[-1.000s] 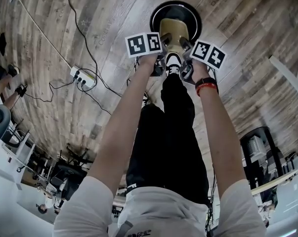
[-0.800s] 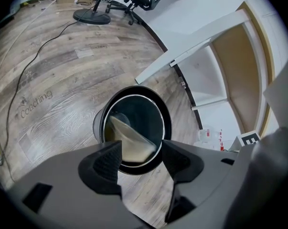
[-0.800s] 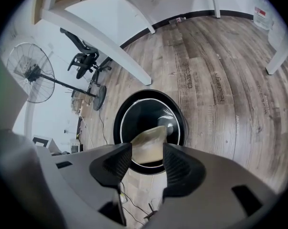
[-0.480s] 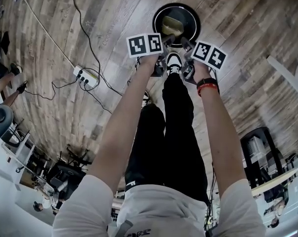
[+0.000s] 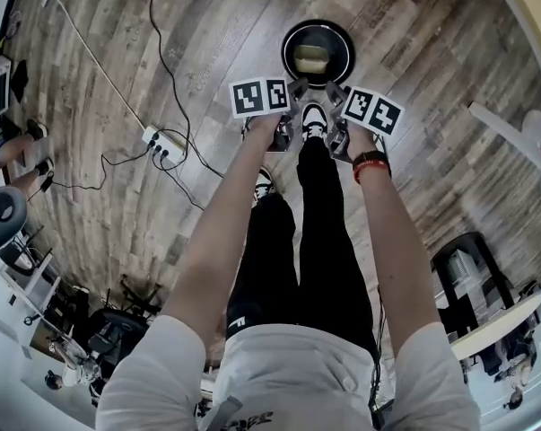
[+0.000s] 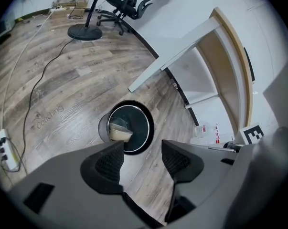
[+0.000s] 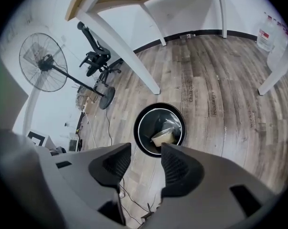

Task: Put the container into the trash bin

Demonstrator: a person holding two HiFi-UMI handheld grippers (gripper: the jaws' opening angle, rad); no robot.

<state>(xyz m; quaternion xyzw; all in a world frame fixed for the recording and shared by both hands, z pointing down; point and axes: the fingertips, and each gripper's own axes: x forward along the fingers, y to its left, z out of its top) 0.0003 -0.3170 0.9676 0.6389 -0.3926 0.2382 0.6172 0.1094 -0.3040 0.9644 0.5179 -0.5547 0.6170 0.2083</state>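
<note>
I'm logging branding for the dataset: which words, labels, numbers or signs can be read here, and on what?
"Coaching": printed on the grey-brown wooden plank floor, left gripper view.
Two floor prints in the right gripper view: too blurred to read.
Red-and-white label low by the white wall: too small.
Black-and-white square markers: patterns, no letters.

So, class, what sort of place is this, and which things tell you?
Probably an office or workroom: a wheeled office chair, white desks and a pedestal fan stand on wood-look flooring.
</note>
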